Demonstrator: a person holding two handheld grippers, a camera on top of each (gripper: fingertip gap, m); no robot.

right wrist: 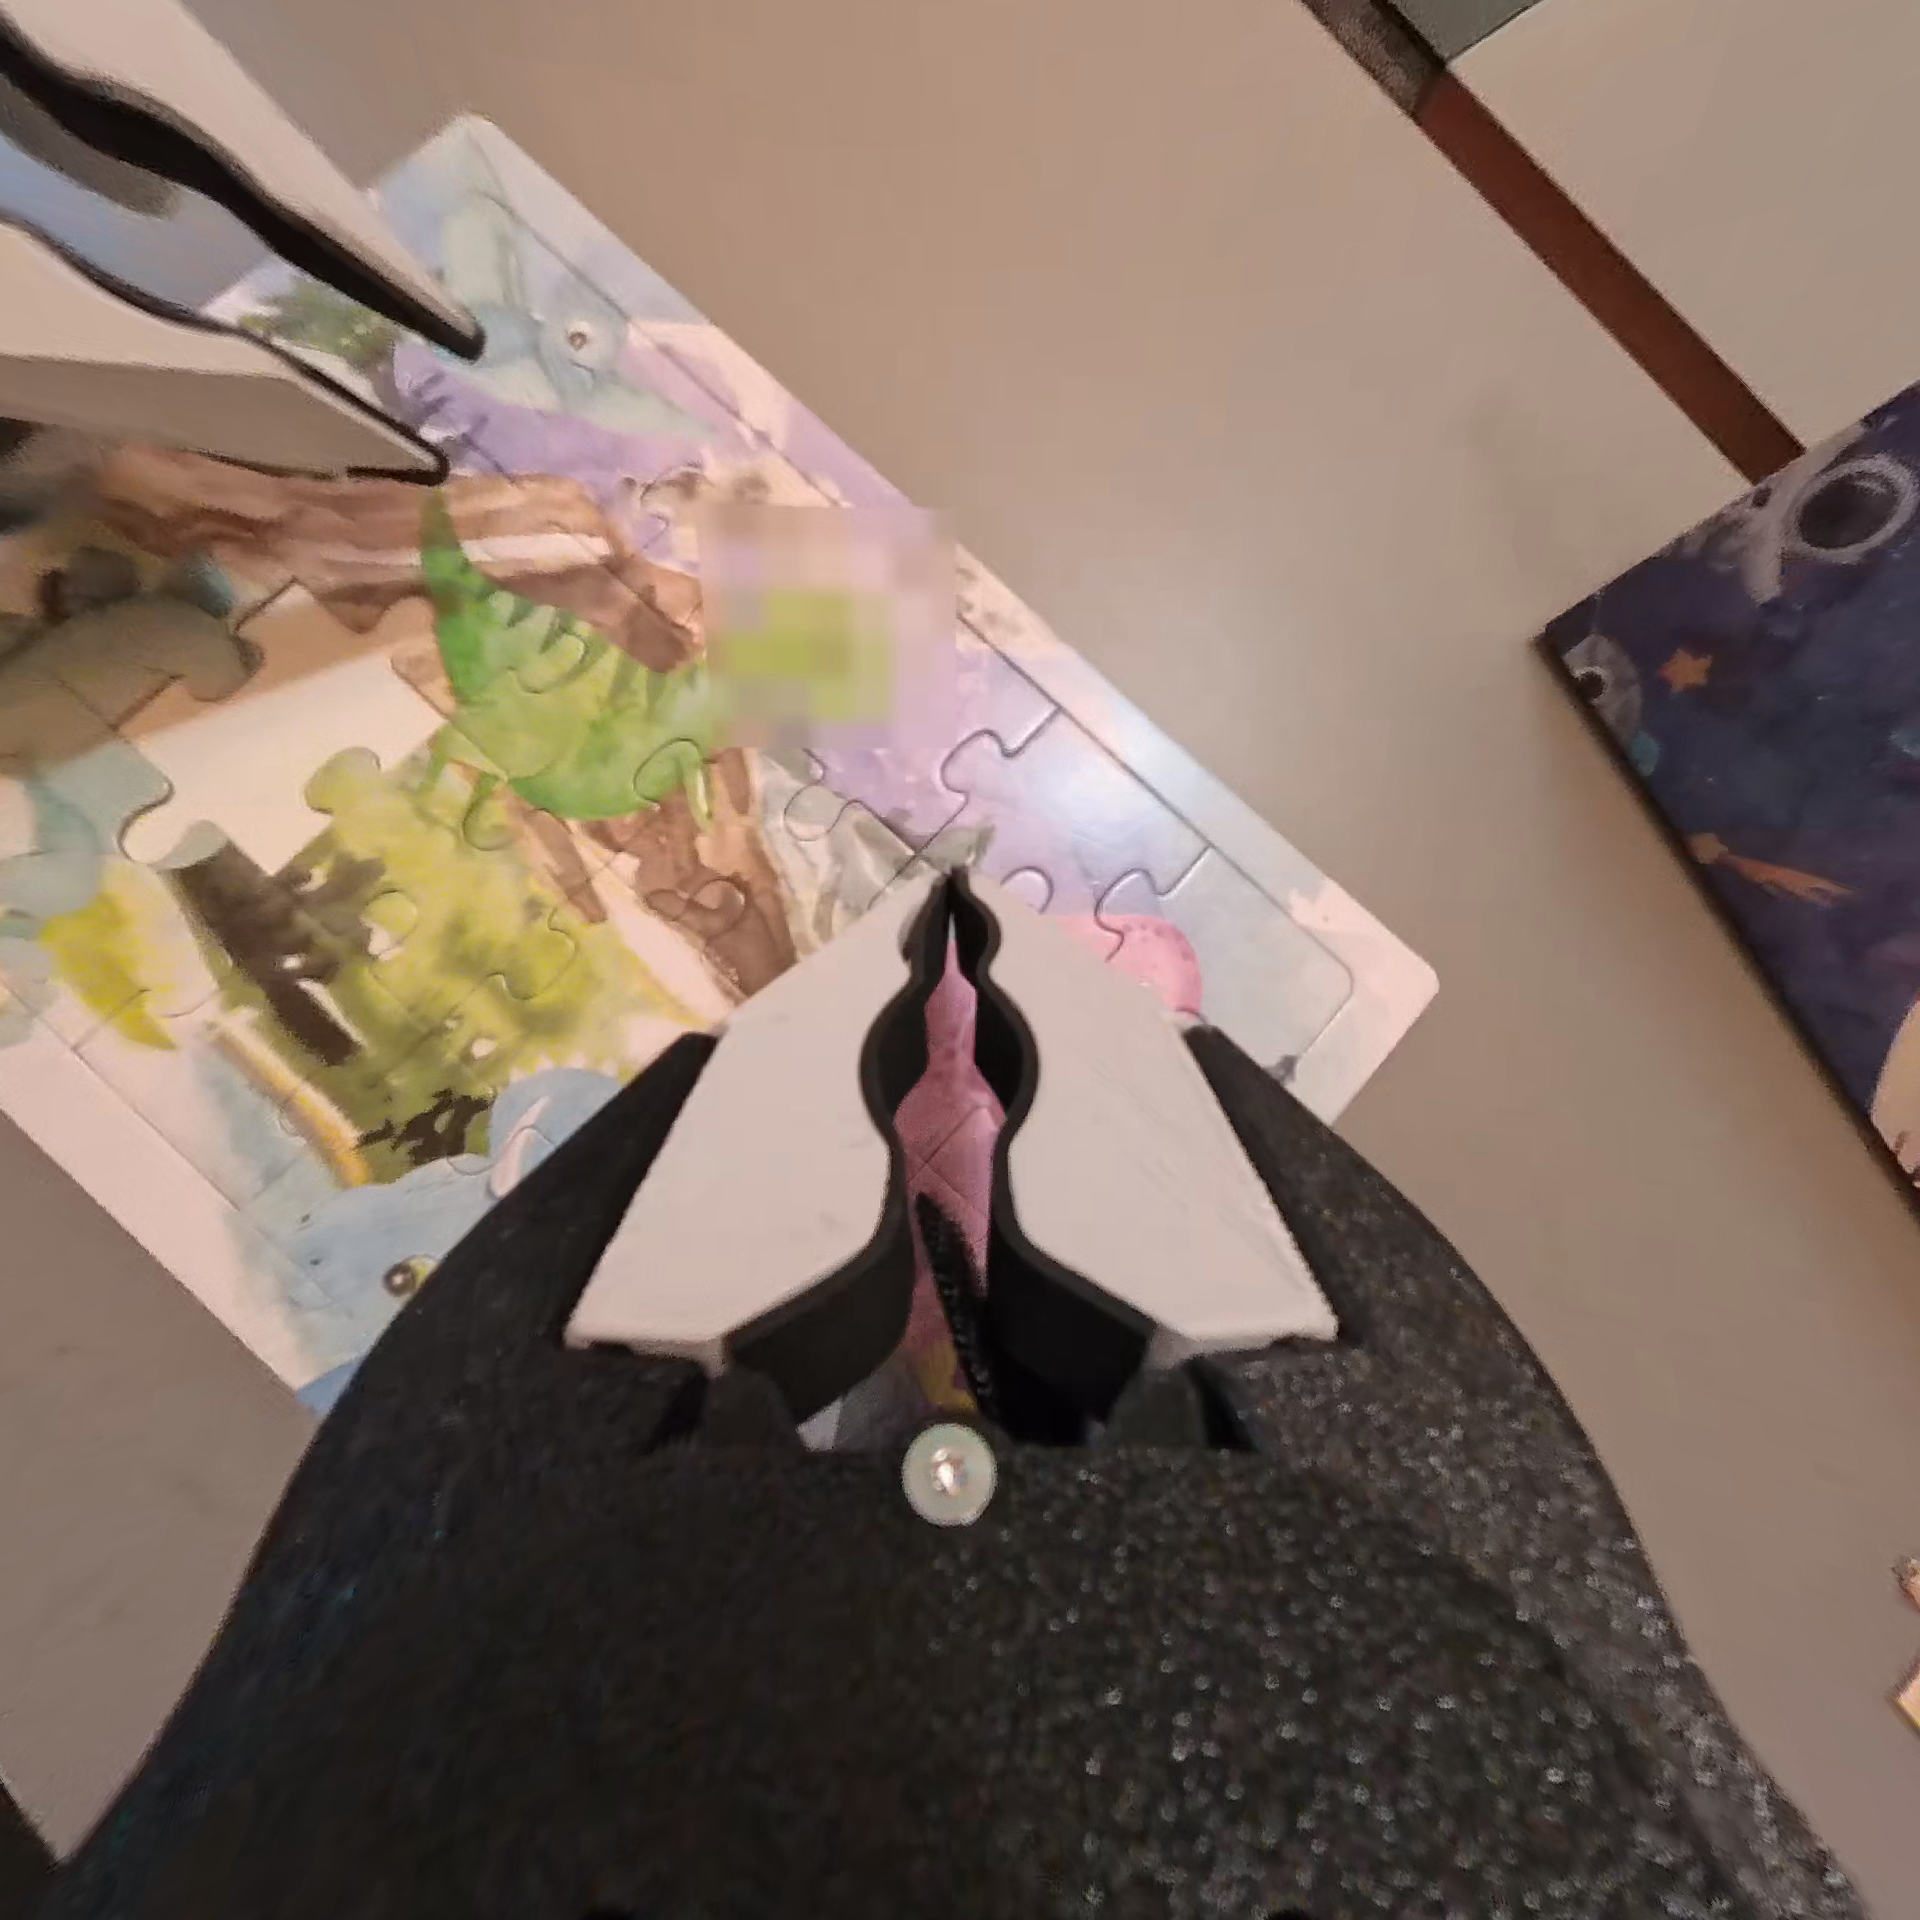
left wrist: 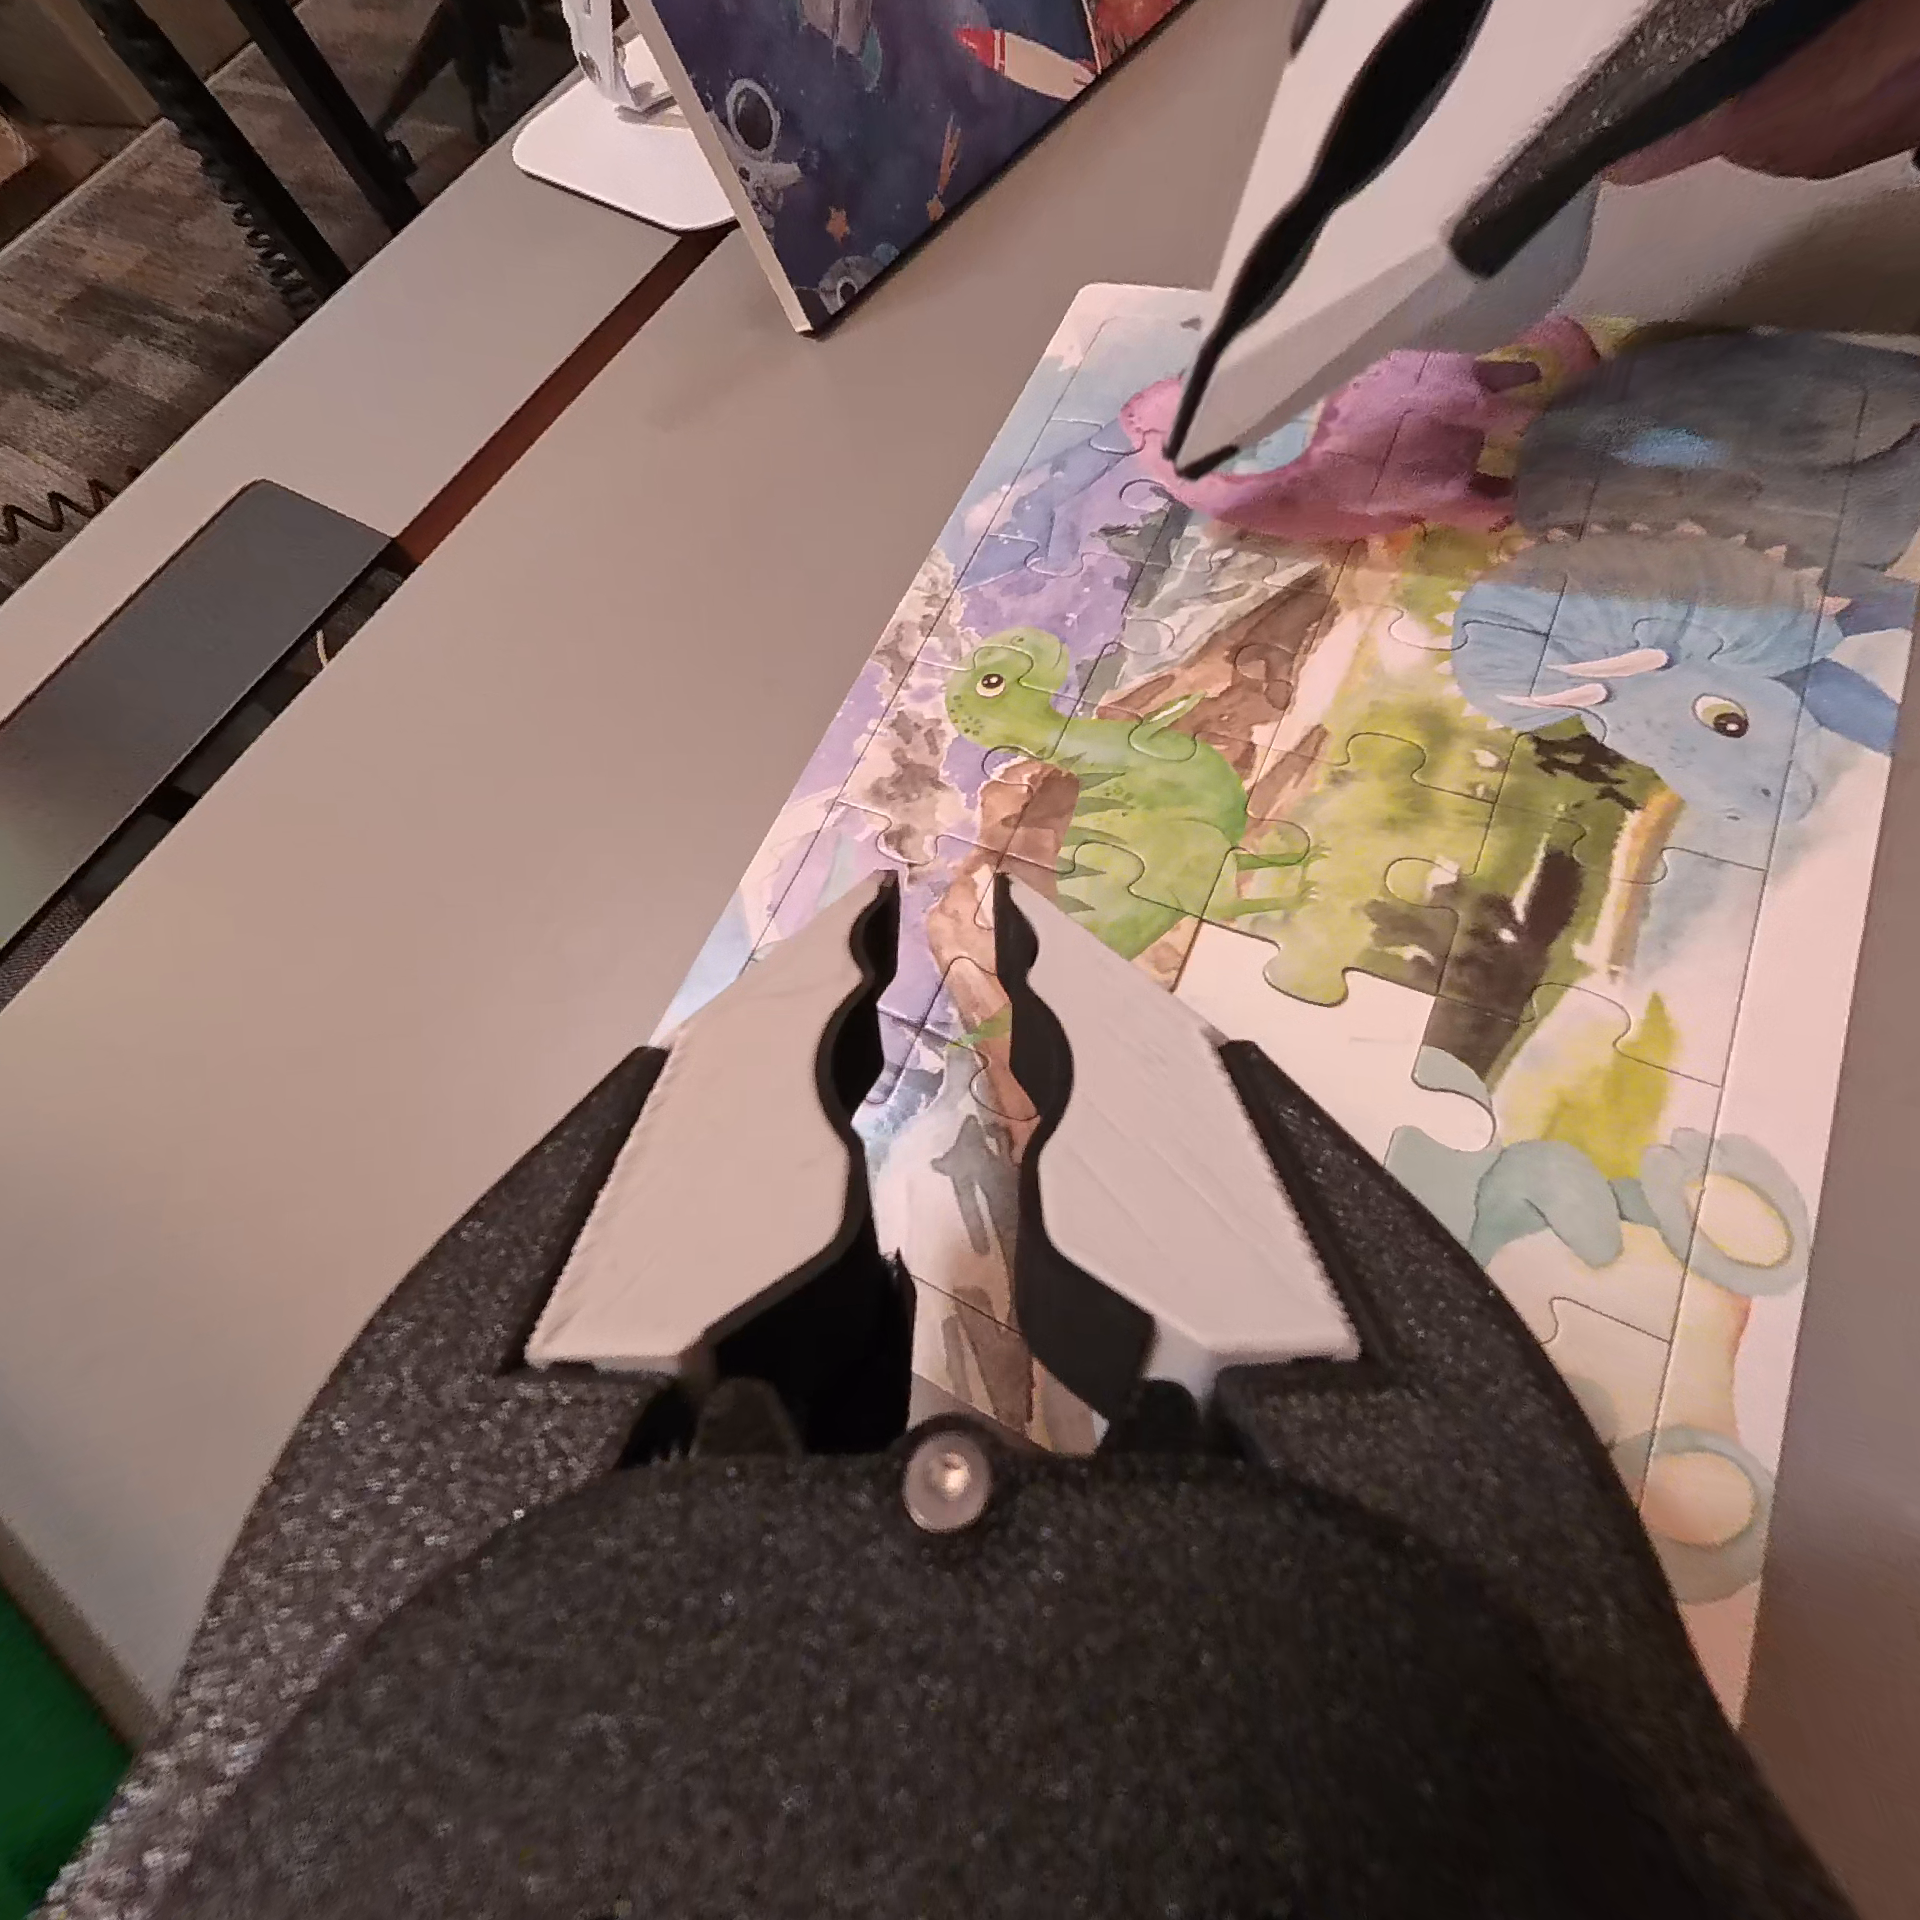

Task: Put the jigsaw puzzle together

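Left claw point(left wrist: 940, 883) parted, empty, over the watercolour dinosaur jigsaw puzzle point(left wrist: 1351, 831) on the beige worktop point(left wrist: 520, 727); right claw point(right wrist: 951, 881) clenched, probably pressing pieces flush.

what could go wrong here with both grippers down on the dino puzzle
1. The right gripper, tips closed, sits over the purple dinosaur pieces; dragging could pop seated pieces loose.
2. The left gripper, slightly open near the green dinosaur, could catch a piece edge.
3. The puzzle still shows a bare gap near its middle; nudging neighbours could misalign it.
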